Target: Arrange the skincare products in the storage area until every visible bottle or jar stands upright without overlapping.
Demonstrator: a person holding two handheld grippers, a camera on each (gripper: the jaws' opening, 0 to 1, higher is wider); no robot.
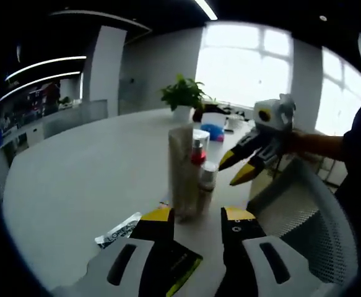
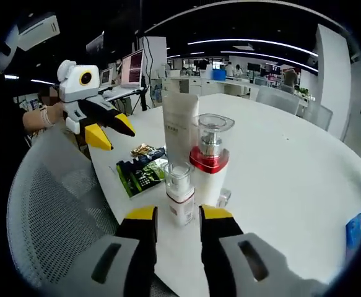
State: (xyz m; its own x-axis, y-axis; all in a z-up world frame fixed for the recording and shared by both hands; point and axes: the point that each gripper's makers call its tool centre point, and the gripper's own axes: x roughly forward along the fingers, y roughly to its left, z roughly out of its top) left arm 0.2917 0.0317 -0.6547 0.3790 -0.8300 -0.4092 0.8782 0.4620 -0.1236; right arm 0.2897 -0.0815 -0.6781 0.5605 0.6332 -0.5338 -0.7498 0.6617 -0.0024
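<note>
Small bottle (image 2: 180, 197) before tube (image 2: 179, 127) and pump bottle (image 2: 210, 162); booklet (image 2: 141, 174) left.

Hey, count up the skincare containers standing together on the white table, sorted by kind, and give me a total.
Tall white squeeze tube: 1
White bottle with red collar and clear cap: 1
Small white bottle with clear cap and red band: 1
Total: 3, all upright and close together on the white round table.
</note>
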